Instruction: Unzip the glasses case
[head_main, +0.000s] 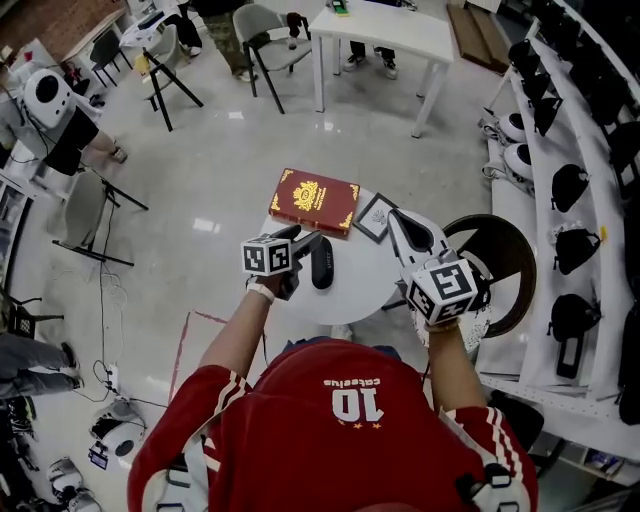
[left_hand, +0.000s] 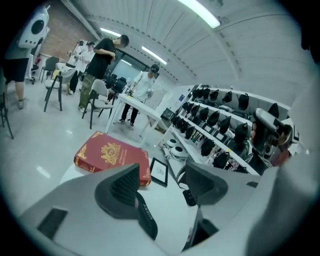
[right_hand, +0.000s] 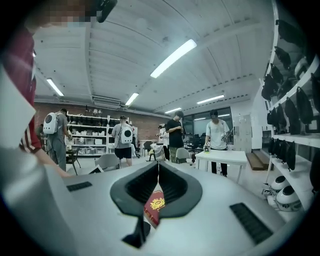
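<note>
The black glasses case (head_main: 322, 263) lies on the round white table (head_main: 365, 272), lengthwise away from me. My left gripper (head_main: 308, 239) hovers just left of the case, above it, jaws open with nothing between them. In the left gripper view the case (left_hand: 146, 220) shows under the left jaw, and the left gripper (left_hand: 162, 172) stands wide apart over the table. My right gripper (head_main: 396, 215) is raised at the table's right side, off the case. In the right gripper view, the right gripper (right_hand: 158, 167) has its fingertips meeting, with nothing held.
A red book with gold print (head_main: 313, 201) lies at the table's far side, a small framed picture (head_main: 376, 216) beside it. A dark round stool (head_main: 505, 262) stands to the right. Shelves of black gear (head_main: 572, 190) line the right wall. People and chairs stand farther back.
</note>
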